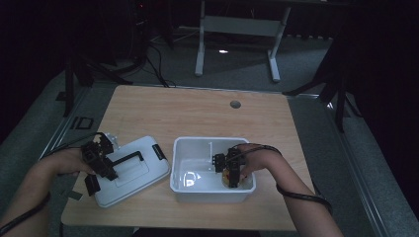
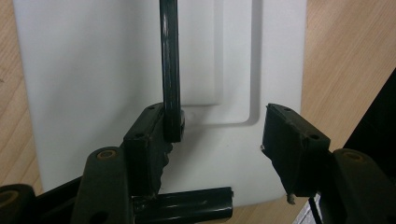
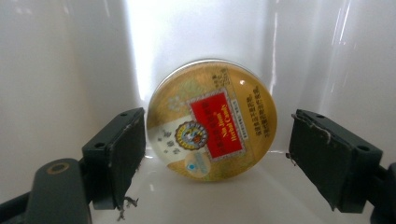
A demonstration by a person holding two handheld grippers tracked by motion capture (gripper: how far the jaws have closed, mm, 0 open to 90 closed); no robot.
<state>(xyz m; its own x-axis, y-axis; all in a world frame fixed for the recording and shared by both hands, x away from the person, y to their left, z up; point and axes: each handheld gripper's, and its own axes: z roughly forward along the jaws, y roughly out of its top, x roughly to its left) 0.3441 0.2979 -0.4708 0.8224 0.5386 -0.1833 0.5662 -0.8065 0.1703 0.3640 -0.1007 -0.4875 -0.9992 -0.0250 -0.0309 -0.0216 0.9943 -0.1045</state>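
Observation:
A white lid [image 1: 144,174] with a black handle [image 1: 126,158] lies flat at the table's front left. My left gripper [image 1: 101,165] is over its near end. In the left gripper view the lid [image 2: 93,70] lies below the open left gripper [image 2: 217,122]; the handle bar [image 2: 169,56] rests against one pad and the other pad is free. A white bin [image 1: 197,141] stands to the right of the lid. My right gripper [image 1: 232,173] reaches into the bin's right corner. There a round gold tin [image 3: 210,116] with a red label sits between the open jaws of the right gripper [image 3: 218,123], leaning on the bin wall [image 3: 60,70].
The wooden table [image 1: 197,116] has a round cable hole [image 1: 235,104] near its far edge. A white stand [image 1: 237,27] and dark tripod legs [image 1: 341,98] are on the floor beyond. Cables trail from both grippers along the forearms.

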